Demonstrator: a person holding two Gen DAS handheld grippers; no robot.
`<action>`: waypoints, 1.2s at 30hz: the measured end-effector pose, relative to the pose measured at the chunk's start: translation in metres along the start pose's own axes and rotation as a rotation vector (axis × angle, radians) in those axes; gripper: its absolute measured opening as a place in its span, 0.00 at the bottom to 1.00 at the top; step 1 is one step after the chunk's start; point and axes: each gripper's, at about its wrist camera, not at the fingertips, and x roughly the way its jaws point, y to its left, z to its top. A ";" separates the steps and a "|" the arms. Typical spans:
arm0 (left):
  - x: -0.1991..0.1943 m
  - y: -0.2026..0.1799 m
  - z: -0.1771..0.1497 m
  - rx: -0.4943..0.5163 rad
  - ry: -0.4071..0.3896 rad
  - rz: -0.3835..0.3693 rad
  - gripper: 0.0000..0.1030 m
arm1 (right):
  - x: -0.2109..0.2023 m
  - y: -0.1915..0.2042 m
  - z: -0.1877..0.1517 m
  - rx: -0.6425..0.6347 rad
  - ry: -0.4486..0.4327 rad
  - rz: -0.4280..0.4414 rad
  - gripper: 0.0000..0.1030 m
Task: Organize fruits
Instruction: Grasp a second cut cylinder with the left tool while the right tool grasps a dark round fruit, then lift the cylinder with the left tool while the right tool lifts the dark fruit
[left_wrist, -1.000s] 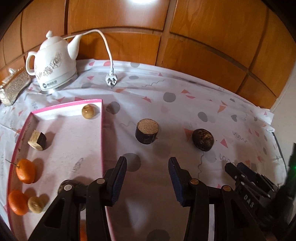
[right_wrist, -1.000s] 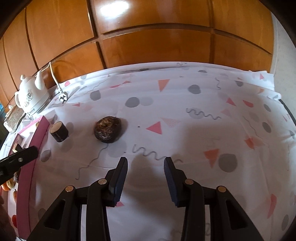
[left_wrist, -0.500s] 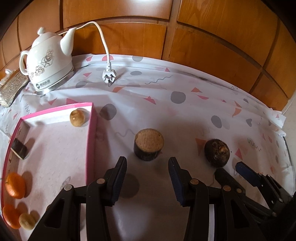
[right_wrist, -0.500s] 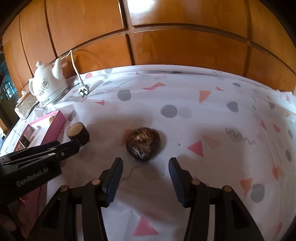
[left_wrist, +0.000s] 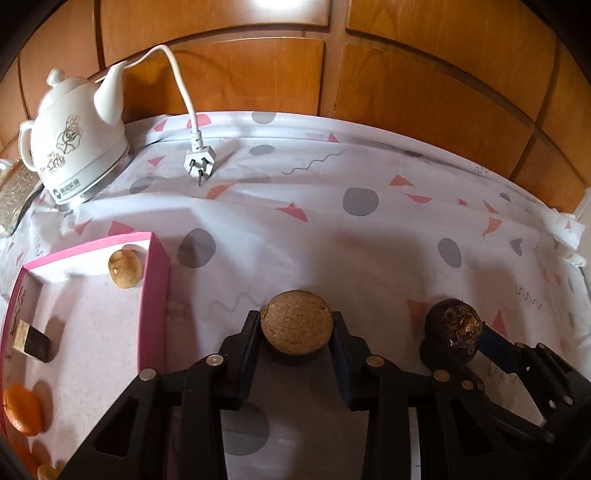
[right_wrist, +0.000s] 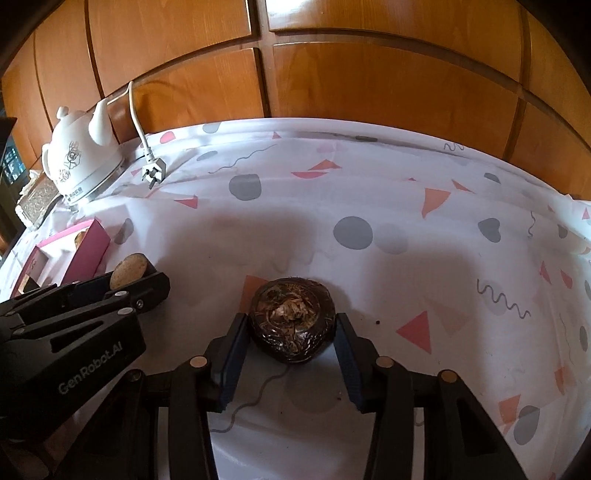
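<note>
While I tip both claws down: each points steeply at the worktop (left_wrist: 332, 229), the two side by side and near each other.
Left claw (left_wrist: 295, 322): its jaws have just been closing, and the blue pads now press the two sides of the cylinder chunk (left_wrist: 295, 326).
Cylinder chunk: short and round, with a dark rind and a tan, grainy cut face turned upward; it sits on the cloth just to the right of the tray.
Right claw (right_wrist: 291, 325): my jaws here have also just been closing; the pads lie against the flanks of the dark round fruit (right_wrist: 291, 321).
Dark round fruit: squat, near black and glossy, with ringed skin and dry, papery brown flakes at its crown; it rests on the cloth.
Tray (left_wrist: 154, 295): shallow and box-like, with pink walls and a matte white floor, at the left of the worktop.
In the tray: a rough tan ball fruit (left_wrist: 125, 268) in the far corner, a blocky cut piece (left_wrist: 31, 339) with dark rind, and a smooth tangerine (left_wrist: 22, 410) near the front edge.
Cloth (left_wrist: 369, 166): white, creased, printed with grey dots, pink triangles and squiggles.
Kettle (left_wrist: 74, 144): glazed white ceramic with a flower print, far left; its white plug (left_wrist: 199, 162) lies loose on the cloth.
Wall (left_wrist: 424, 74): polished brown wood panels.
</note>
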 end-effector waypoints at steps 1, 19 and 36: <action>0.000 -0.001 0.000 0.007 -0.003 0.004 0.35 | 0.000 0.000 0.000 0.000 0.000 0.000 0.45; -0.062 -0.028 -0.064 0.082 -0.037 -0.074 0.35 | -0.047 -0.021 -0.030 0.025 0.006 -0.033 0.45; -0.077 -0.037 -0.114 0.105 -0.080 -0.087 0.35 | -0.083 -0.038 -0.094 0.071 -0.013 -0.104 0.45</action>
